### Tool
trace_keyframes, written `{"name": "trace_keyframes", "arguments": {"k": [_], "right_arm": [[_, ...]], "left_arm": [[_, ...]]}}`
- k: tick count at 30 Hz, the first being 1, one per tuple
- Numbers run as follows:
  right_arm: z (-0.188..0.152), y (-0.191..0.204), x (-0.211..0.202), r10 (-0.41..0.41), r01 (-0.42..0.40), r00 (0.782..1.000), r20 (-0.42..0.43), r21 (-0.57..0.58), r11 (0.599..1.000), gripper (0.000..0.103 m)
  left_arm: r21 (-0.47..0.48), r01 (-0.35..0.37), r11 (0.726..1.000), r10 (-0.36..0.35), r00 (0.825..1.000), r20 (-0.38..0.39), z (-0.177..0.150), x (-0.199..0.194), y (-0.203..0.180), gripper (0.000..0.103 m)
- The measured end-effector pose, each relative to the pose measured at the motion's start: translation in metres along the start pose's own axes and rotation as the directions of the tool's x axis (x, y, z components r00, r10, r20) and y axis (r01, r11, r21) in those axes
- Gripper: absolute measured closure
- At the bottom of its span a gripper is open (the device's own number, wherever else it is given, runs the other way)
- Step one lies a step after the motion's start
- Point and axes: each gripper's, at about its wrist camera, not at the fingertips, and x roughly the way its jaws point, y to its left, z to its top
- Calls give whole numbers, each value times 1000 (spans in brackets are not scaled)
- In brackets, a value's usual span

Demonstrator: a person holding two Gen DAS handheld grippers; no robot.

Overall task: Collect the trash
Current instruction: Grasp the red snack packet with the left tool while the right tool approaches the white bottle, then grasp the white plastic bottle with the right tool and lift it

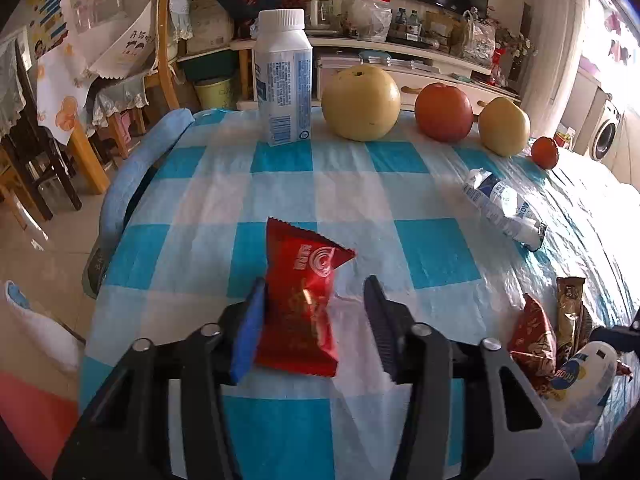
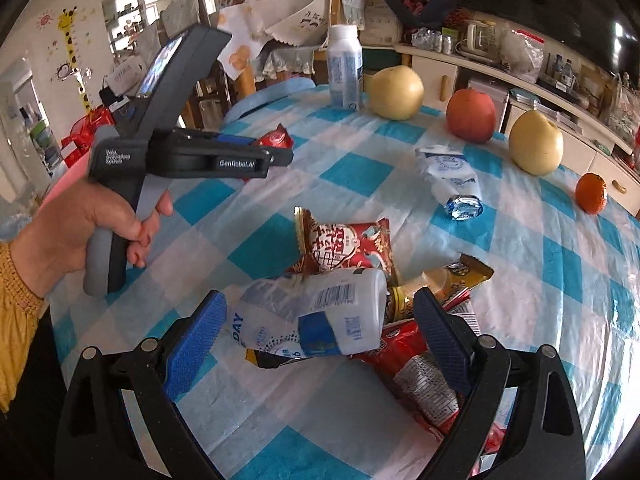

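A red snack packet (image 1: pixel 300 304) lies on the blue-checked tablecloth (image 1: pixel 436 252) between the jaws of my left gripper (image 1: pixel 315 282). The blue left pad touches its edge; the right finger stands clear of it, so the gripper is open. From the right wrist view, a hand holds that left gripper (image 2: pixel 280 152) over the packet's tip (image 2: pixel 276 138). My right gripper (image 2: pixel 318 300) is open around a crushed white bottle (image 2: pixel 320 320), with gaps on both sides. The bottle rests on a pile of wrappers (image 2: pixel 348 244).
Another crushed blue-white bottle (image 1: pixel 504 208) lies to the right. An upright white bottle (image 1: pixel 284 80), two yellow pears (image 1: pixel 360 100), a red apple (image 1: pixel 443 112) and a tangerine (image 1: pixel 545 153) line the far edge. Chairs (image 1: pixel 168 40) stand beyond the table's left rim.
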Motion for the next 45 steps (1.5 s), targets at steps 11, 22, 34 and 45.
{"name": "trace_keyframes", "arguments": {"k": [11, 22, 34, 45], "right_arm": [[-4, 17, 14, -14, 10, 999, -45, -89, 996, 10], [-7, 25, 4, 175, -184, 980, -98, -90, 979, 10], [-7, 35, 1, 148, -157, 986, -72, -149, 976, 10], [-2, 30, 8, 71, -75, 997, -31, -170, 983, 10]], "left_arm": [[-2, 30, 1000, -30, 1000, -4, -6, -8, -12, 73], [34, 54, 998, -53, 998, -21, -18, -19, -23, 73], [21, 51, 998, -51, 998, -28, -15, -12, -23, 69], [-7, 71, 997, -71, 997, -8, -21, -25, -20, 74]]}}
